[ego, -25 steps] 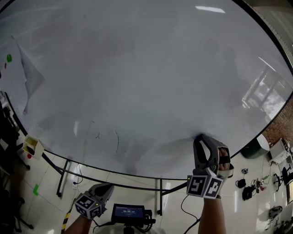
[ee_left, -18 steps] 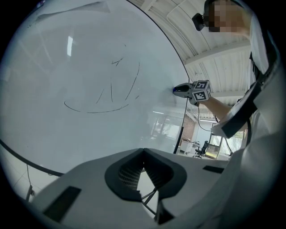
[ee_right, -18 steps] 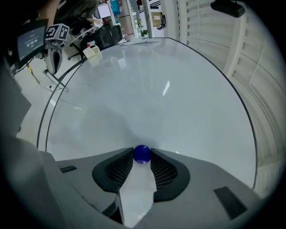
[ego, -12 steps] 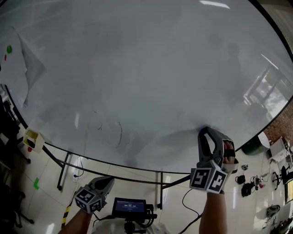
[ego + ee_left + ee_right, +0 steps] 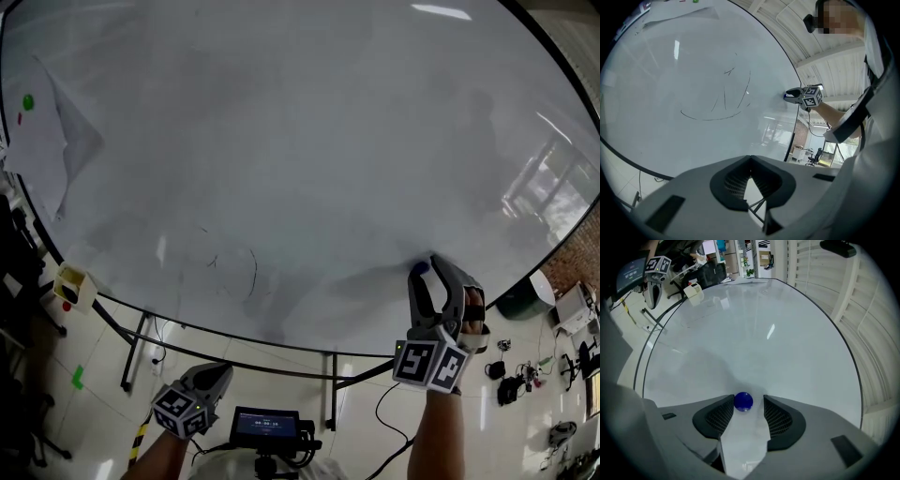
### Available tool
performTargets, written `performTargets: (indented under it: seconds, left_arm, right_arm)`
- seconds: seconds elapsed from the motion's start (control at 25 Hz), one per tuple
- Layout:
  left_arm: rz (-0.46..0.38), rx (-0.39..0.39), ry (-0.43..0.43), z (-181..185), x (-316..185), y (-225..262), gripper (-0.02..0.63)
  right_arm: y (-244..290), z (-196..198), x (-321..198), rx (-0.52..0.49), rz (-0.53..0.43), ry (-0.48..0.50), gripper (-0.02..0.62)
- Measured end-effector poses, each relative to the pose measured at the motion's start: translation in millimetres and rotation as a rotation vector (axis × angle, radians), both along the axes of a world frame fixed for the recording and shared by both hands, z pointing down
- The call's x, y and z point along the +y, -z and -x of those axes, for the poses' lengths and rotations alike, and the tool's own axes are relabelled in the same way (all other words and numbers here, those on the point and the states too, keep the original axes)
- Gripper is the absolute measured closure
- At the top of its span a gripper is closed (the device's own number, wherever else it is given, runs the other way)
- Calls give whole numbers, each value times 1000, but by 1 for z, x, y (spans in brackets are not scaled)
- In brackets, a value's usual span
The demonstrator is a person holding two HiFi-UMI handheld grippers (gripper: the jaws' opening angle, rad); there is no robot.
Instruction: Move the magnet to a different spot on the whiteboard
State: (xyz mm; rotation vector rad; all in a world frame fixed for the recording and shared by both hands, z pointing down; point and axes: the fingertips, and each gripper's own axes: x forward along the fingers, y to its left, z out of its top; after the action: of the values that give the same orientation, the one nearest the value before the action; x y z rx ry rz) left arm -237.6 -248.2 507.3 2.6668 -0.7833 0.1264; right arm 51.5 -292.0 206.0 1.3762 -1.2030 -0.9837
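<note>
As its jaws had just been opening, the right gripper stood loose around the blue magnet, which clung to the whiteboard near its lower edge, close against one pad. A crooked pull-back could likely have snagged that pad on the magnet and dragged it off its spot.

We see our left gripper with its jaws pressed together and empty, low before the whiteboard, faint pen strokes near the whiteboard's middle, and the right gripper at the whiteboard's right edge, jaws just opened, the blue magnet between them.
</note>
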Motion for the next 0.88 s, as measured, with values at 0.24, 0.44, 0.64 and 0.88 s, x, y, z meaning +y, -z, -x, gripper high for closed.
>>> performTargets:
  seconds: [0.24,0.44,0.64,0.88]
  left_arm:
    - [-7,-9,14,11,7,3,575]
    - [-45,6,18,17,10,10,575]
    - [-63,2,8,32,24,19,575]
    - [-51,-6,-15,51,57,20,575]
  right_arm:
    - [-3,8,7,-29,6,26,336]
    - [-15,18,20,-116,22,67,336]
    - [-29,37,46,-215,30,108,372]
    - [-46,57,85,-354,40,97,464]
